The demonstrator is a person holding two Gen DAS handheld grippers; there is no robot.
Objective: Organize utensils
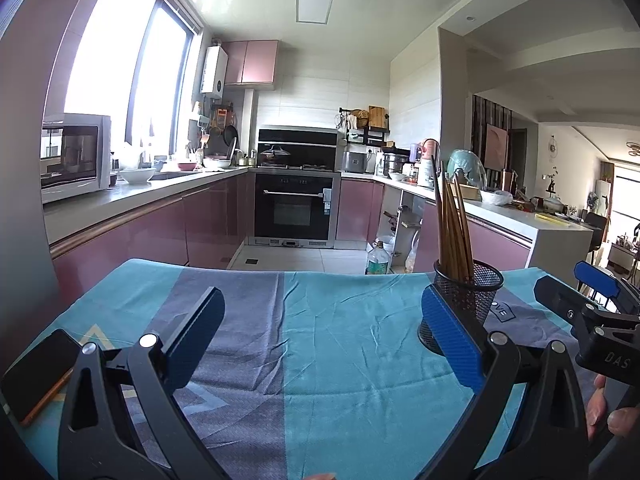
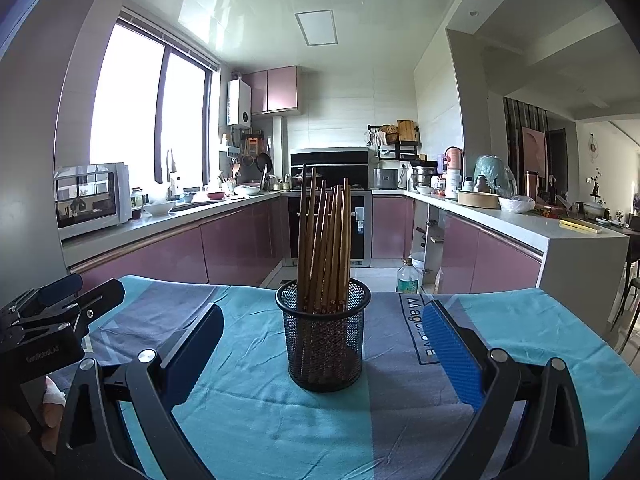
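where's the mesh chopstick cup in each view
Left wrist: mesh cup at right, partly behind the left gripper's right finger.
Right wrist: centre, between the open fingers of the right gripper.
Shared landmark: black oven straight behind.

A home kitchen: oven (image 1: 294, 210), microwave (image 1: 74, 156), pink cabinets (image 2: 240, 248).

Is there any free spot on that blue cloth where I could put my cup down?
Yes. The cloth lies bare between the phone at its left edge and the mesh holder of chopsticks. It is crowded only near the holder, where the open right gripper flanks it.
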